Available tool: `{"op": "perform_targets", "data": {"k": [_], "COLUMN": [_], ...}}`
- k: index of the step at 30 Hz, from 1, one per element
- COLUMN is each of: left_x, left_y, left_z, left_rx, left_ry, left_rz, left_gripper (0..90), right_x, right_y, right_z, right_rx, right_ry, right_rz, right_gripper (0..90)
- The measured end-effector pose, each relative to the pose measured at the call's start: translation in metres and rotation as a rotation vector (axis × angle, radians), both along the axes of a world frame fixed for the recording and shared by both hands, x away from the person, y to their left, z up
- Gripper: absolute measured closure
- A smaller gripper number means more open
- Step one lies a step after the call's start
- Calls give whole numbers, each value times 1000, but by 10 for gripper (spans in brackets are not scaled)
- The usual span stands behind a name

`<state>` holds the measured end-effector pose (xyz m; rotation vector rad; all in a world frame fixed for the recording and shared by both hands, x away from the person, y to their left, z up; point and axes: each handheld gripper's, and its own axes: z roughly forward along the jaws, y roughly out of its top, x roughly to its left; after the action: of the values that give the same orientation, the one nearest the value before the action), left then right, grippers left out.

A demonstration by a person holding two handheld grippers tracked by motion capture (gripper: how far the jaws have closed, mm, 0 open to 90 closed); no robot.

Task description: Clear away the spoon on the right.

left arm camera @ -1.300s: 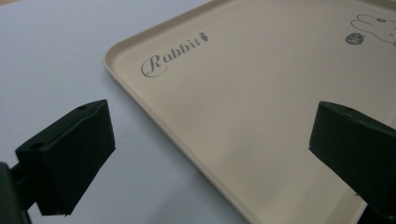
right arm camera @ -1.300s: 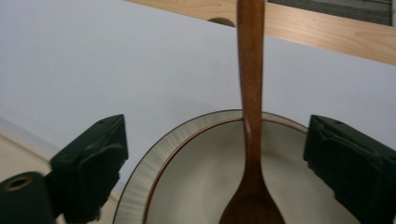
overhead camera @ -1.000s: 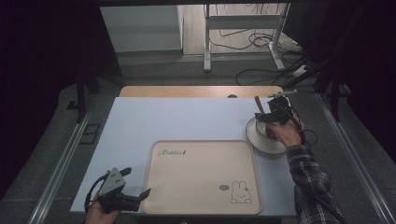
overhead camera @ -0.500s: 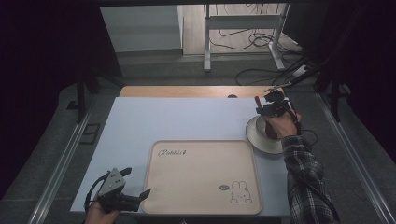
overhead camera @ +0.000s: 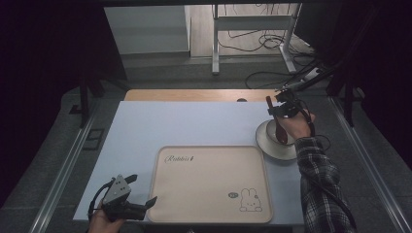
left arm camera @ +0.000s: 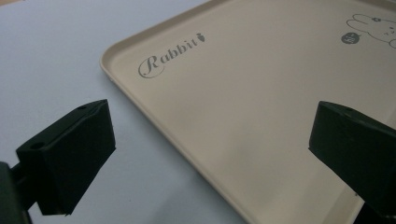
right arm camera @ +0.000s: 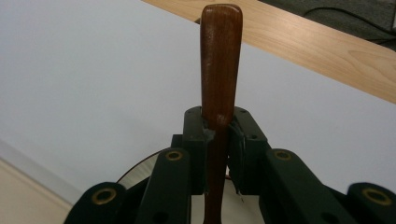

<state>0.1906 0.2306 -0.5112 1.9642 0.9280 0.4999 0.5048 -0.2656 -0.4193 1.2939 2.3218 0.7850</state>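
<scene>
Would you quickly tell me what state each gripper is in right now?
Left gripper: open, holding nothing, at the tray edge.
Right gripper: jaws just closed, shut on the wooden spoon.

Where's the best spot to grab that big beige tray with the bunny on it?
Grip the flat beige rabbit tray by its low raised rim at the near-left corner, sliding in level from the side. The open left gripper sits beside that edge; the middle is too flat to pinch.
</scene>
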Motion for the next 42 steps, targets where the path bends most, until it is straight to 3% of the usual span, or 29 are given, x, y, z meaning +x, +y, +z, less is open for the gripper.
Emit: {"op": "perform_targets", "data": {"k": [16,32,42], "left_x": [0,1,1], "left_y": [-1,-2,-2], "left_z": [0,0,0], "left_rx": [6,17,16], "left_ry": [0,5,4], "left_rz": [-3,-8,-6], "left_gripper": [2,3,3], "right_x": [-22,-63,-87], "right_y": [14,14,22], "right_z": [50,59,54], "right_rx": [-62,-71,-65], "right_ry": [6,79,114], "right_rz": [98,169,215], "right_gripper": [785,786,786]}}
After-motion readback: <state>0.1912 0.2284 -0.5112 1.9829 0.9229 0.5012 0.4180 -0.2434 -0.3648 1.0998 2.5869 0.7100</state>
